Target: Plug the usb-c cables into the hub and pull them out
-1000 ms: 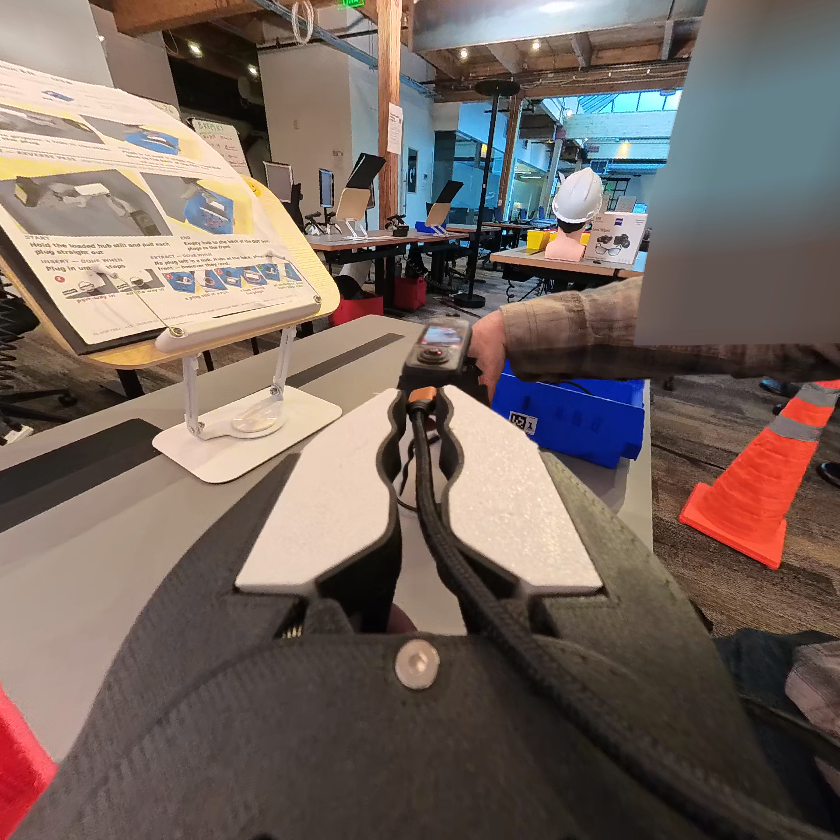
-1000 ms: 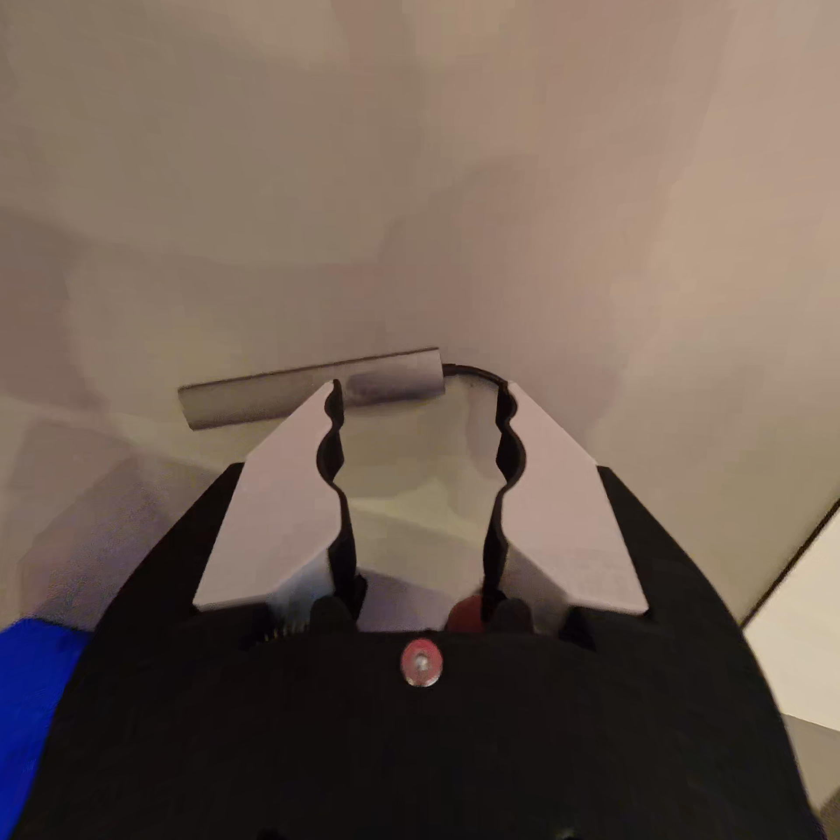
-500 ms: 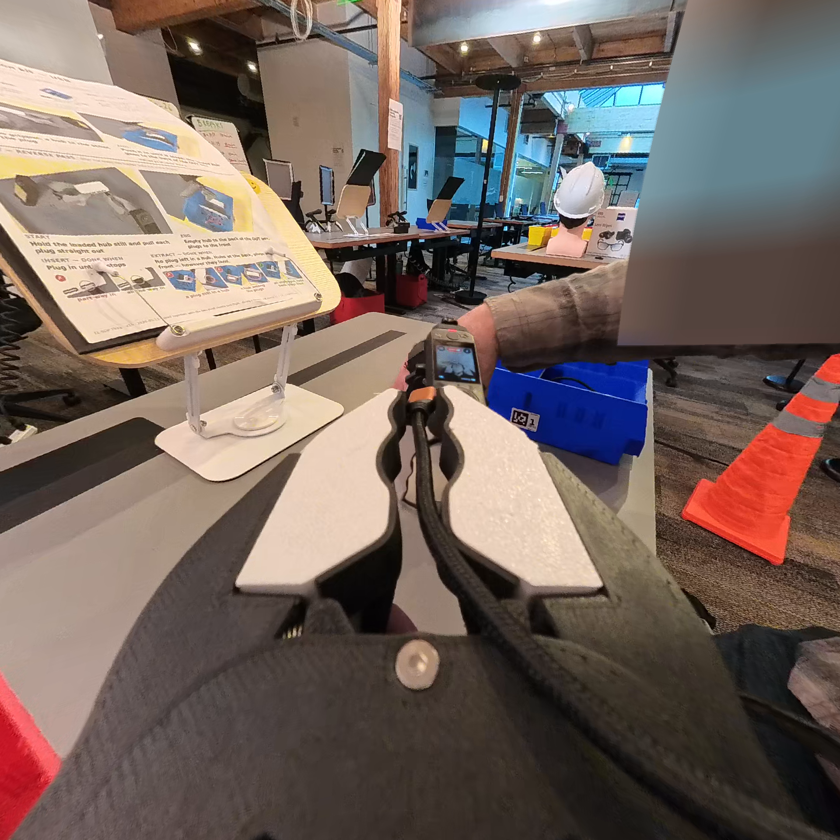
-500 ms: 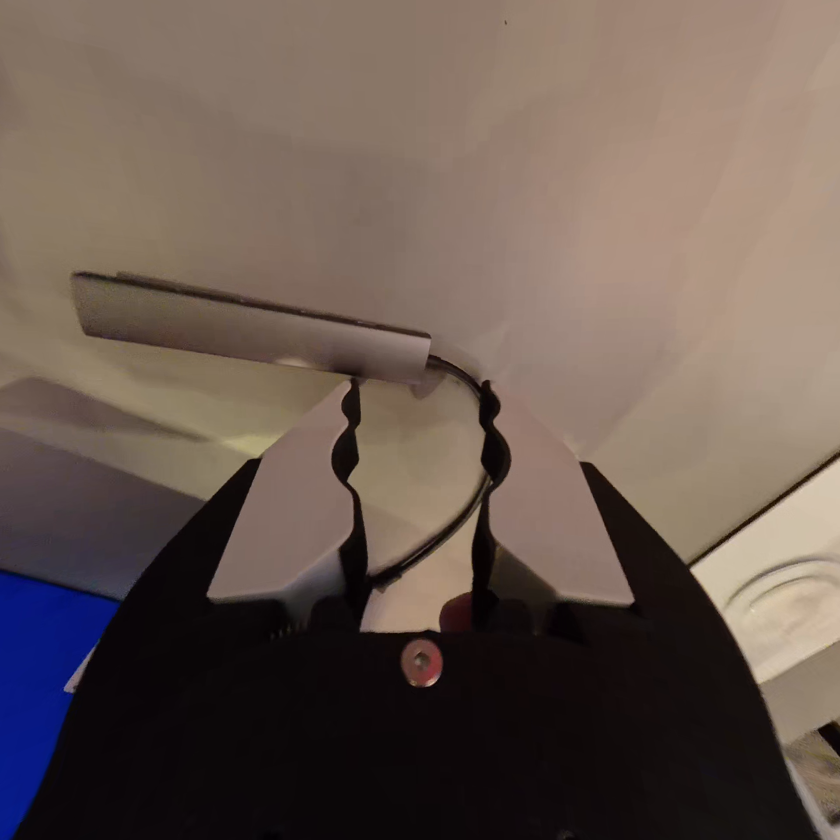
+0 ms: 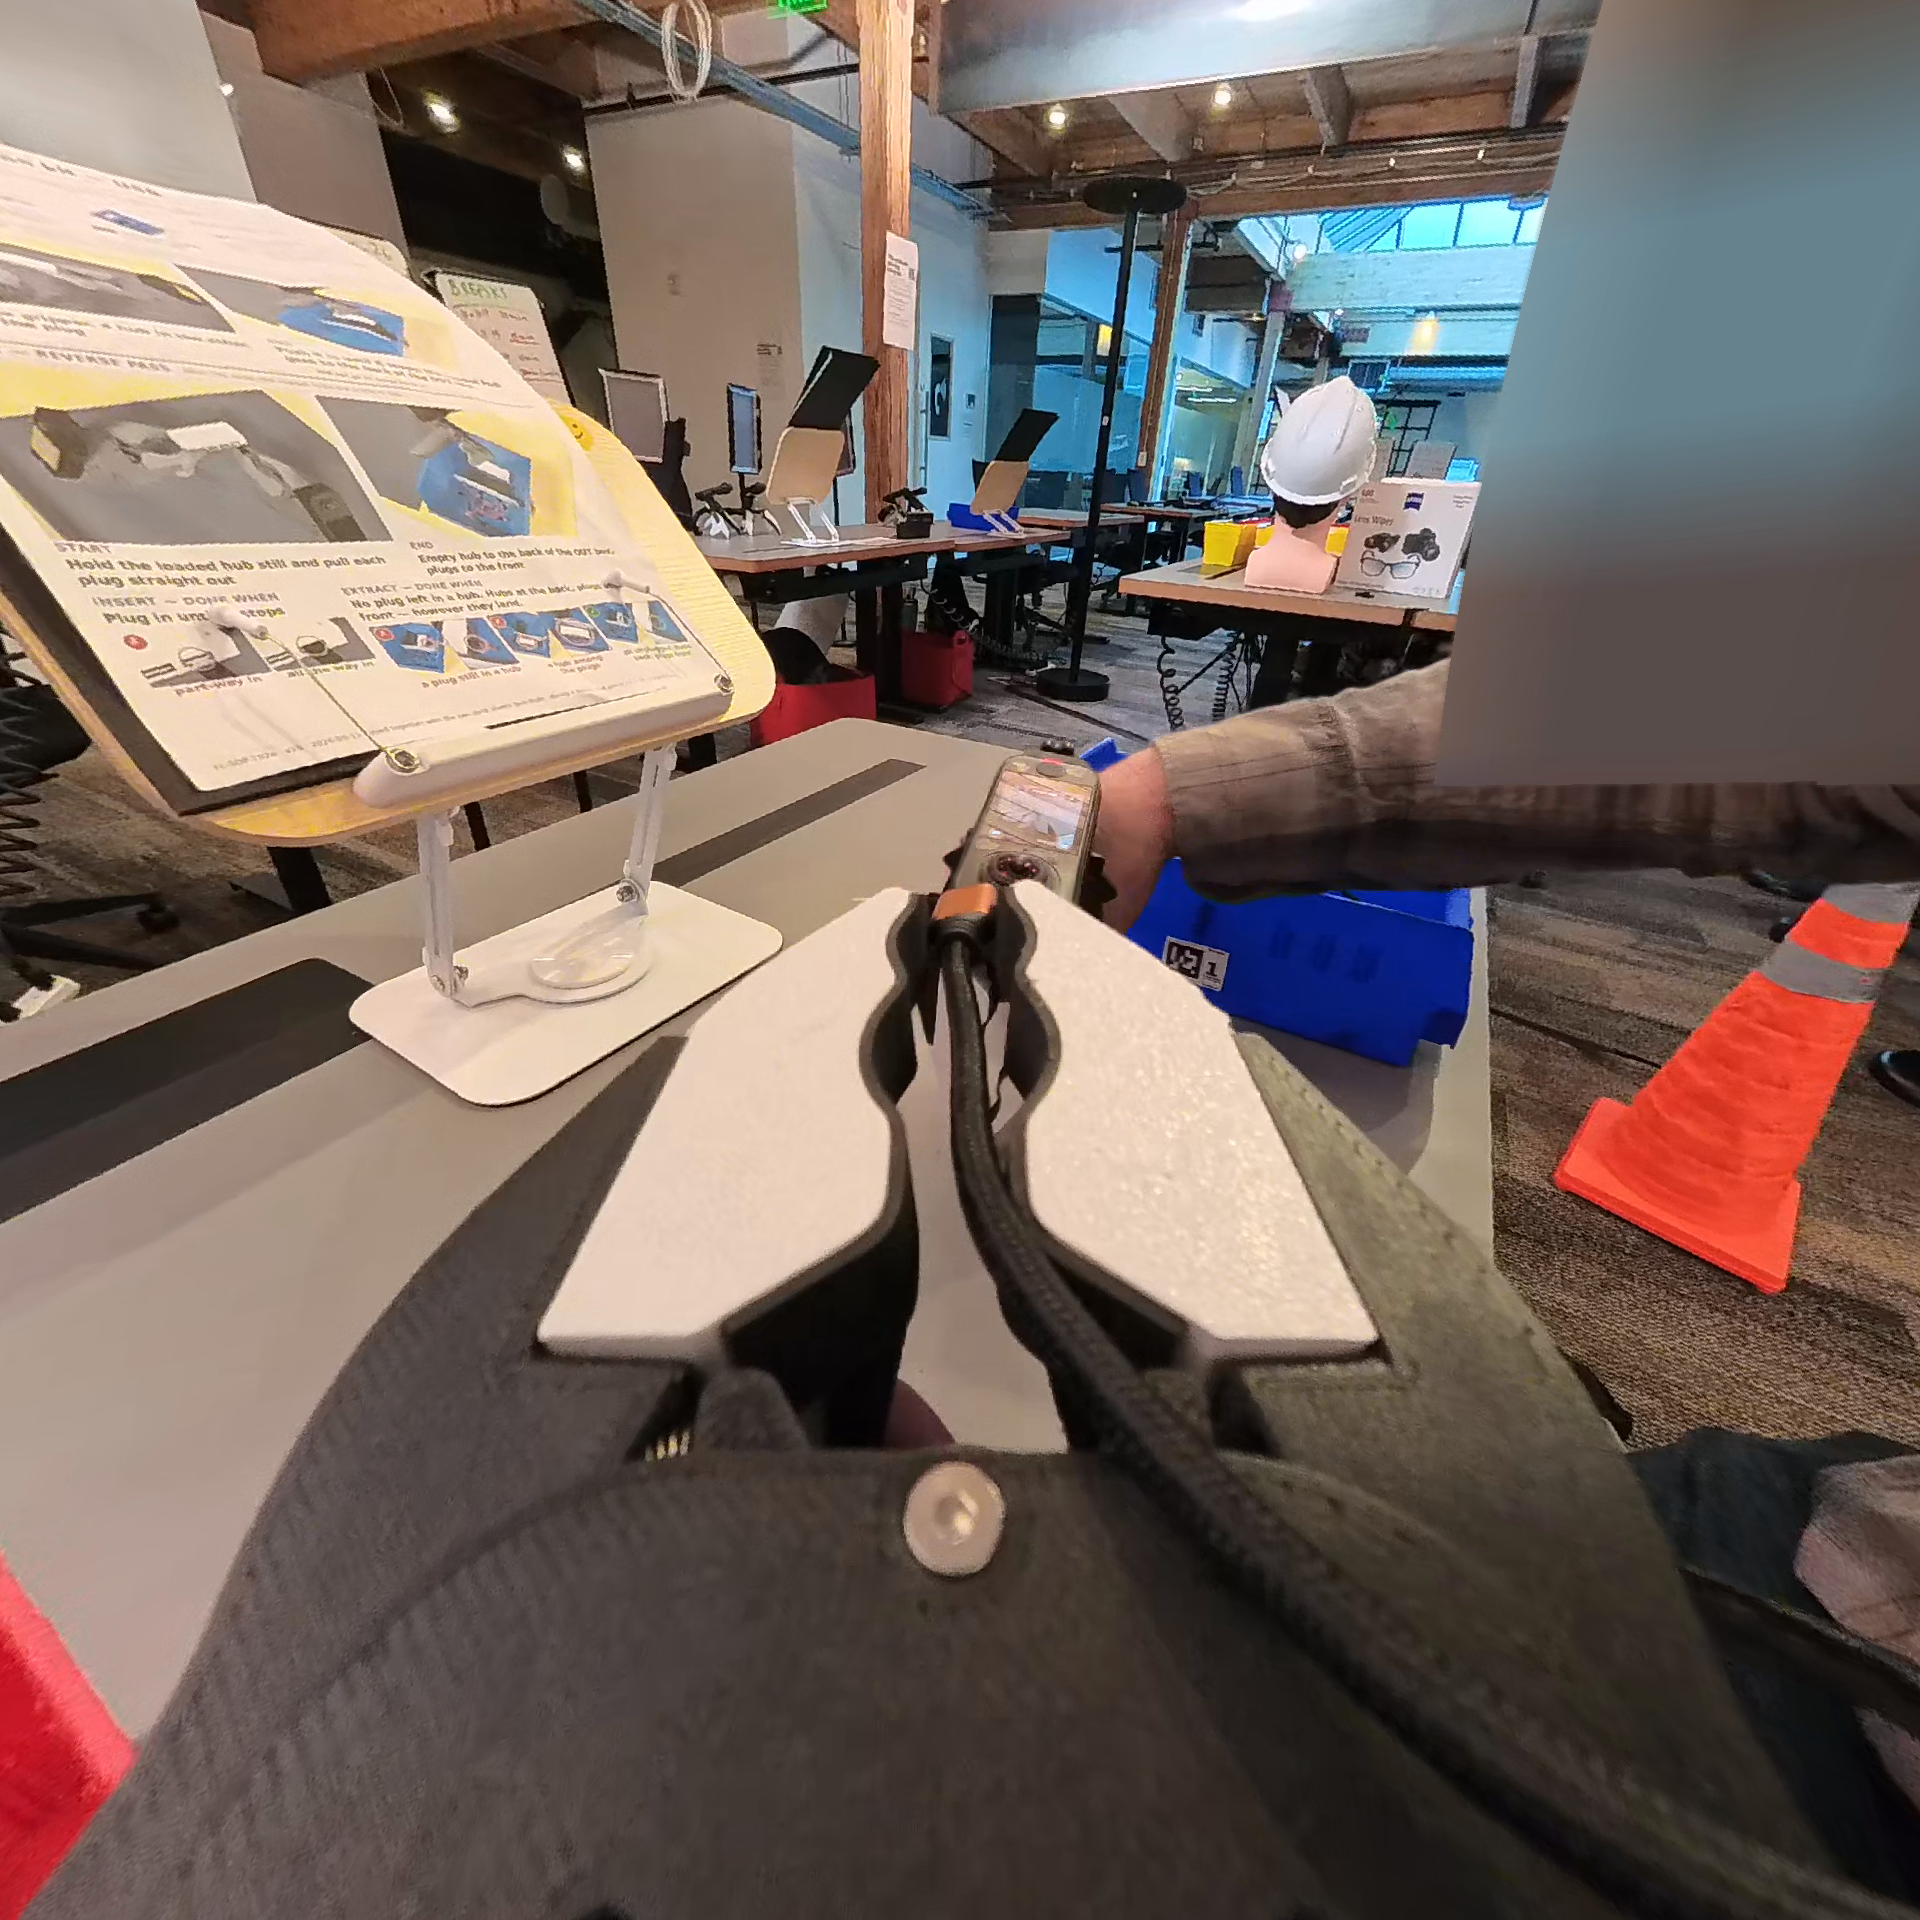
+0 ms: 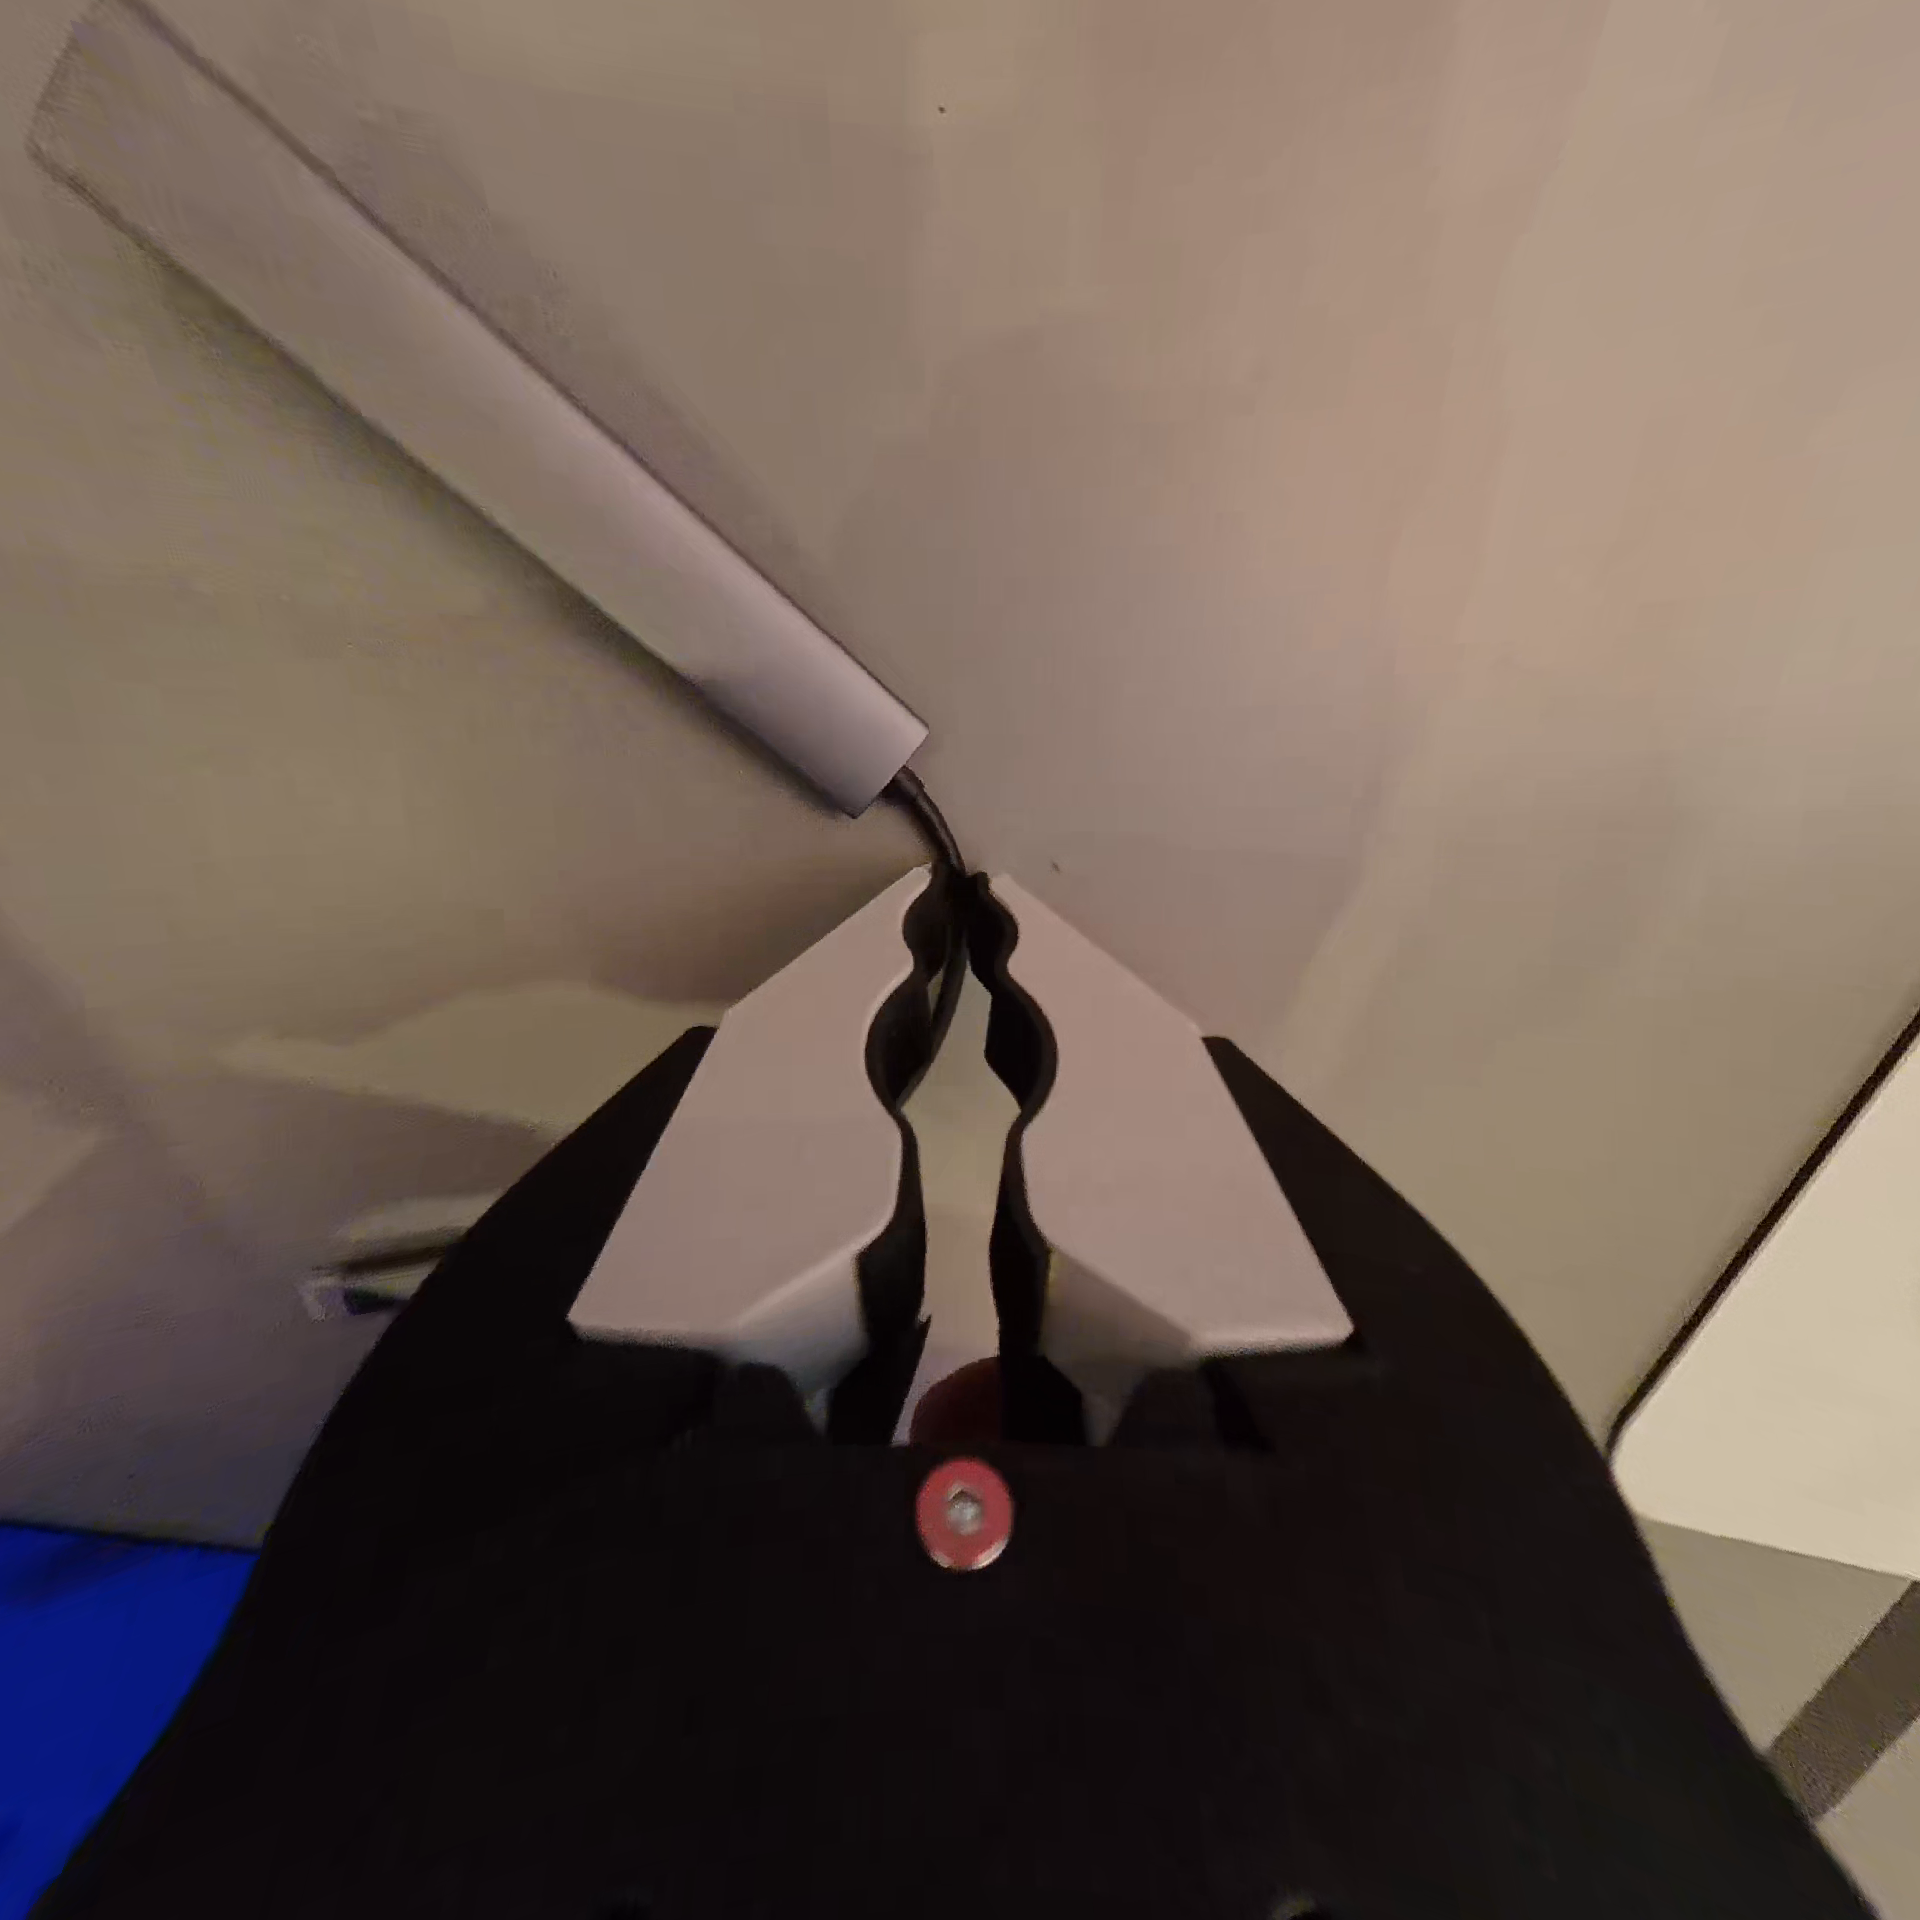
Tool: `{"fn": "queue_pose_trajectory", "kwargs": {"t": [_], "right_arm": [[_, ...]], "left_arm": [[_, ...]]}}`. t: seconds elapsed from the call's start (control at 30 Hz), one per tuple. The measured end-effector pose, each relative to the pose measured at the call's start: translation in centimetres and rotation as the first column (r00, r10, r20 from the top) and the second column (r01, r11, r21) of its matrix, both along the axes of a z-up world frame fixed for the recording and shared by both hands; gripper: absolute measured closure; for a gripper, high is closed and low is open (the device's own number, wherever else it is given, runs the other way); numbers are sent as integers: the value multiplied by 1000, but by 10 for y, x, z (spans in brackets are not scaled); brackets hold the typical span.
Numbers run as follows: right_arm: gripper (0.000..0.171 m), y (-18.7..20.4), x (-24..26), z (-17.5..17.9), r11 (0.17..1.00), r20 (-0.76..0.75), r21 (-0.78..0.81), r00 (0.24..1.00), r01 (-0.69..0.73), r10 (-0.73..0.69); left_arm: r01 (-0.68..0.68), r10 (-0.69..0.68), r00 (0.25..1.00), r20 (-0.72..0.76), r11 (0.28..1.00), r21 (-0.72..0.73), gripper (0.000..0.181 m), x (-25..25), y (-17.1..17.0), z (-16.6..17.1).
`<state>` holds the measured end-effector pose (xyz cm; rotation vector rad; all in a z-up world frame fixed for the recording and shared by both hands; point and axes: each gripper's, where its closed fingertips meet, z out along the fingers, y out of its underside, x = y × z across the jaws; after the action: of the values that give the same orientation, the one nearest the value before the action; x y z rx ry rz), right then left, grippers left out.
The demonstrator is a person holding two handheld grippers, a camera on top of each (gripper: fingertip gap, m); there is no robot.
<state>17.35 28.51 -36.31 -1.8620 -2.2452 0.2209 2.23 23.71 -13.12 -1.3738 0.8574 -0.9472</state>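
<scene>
1. Two grippers in play, both clamped on cable.
2. Left gripper [image 5: 961, 914]: jaws pinched tight on a black braided cable [image 5: 977, 1081] just behind its orange-collared plug [image 5: 964, 902]. Plug tip pokes out past the fingertips; cable runs back between the fingers and off over the gripper body to the right.
3. Right gripper [image 6: 951, 883]: jaws nearly closed at the tips, nipping the hub's thin black lead [image 6: 935, 831] just beside where it exits the hub end.
4. Hub [image 6: 468, 416]: slim grey bar, lies diagonal on the pale tabletop [image 6: 1351, 416], far end up-left, lead end down near the right fingertips. Cannot tell if any port is occupied; port side is not readable.
5. Left view: the right gripper's handheld unit with a small screen [image 5: 1039, 831] sits just past the plug, held by a hand [image 5: 1127, 831] with a plaid sleeve.
6. Blue bin [image 5: 1320, 966] sits on the grey table [image 5: 208, 1299] behind that hand, at the right edge.
7. Instruction sheet on a white stand [image 5: 561, 997] stands left, well apart from the plug.
8. Orange cone [image 5: 1745, 1091] on the floor to the right.
</scene>
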Motion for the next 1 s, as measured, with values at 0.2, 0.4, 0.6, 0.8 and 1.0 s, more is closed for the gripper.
{"fn": "queue_pose_trajectory", "kwargs": {"t": [0.2,0.4,0.6,0.8,1.0], "right_arm": [[171,-3,2,0,981,3,-33,981,191,-191],[171,-7,-1,1,965,-31,58,966,257,-256],[143,-29,-23,7,974,-104,139,981,178,-165],[130,-44,-56,8,987,-217,155,976,48,-13],[139,-48,-66,2,998,-173,-36,984,-47,40]], "left_arm": [[15,-15,1000,-5,1000,-6,170,6,-3,-4],[14,-14,1000,-2,1000,-6,170,3,-2,-3],[16,-16,1000,-4,1000,0,170,4,-4,-1],[22,-22,1000,-7,1000,0,170,7,-5,-2],[31,-31,999,-14,1000,1,170,11,-8,-3]]}}
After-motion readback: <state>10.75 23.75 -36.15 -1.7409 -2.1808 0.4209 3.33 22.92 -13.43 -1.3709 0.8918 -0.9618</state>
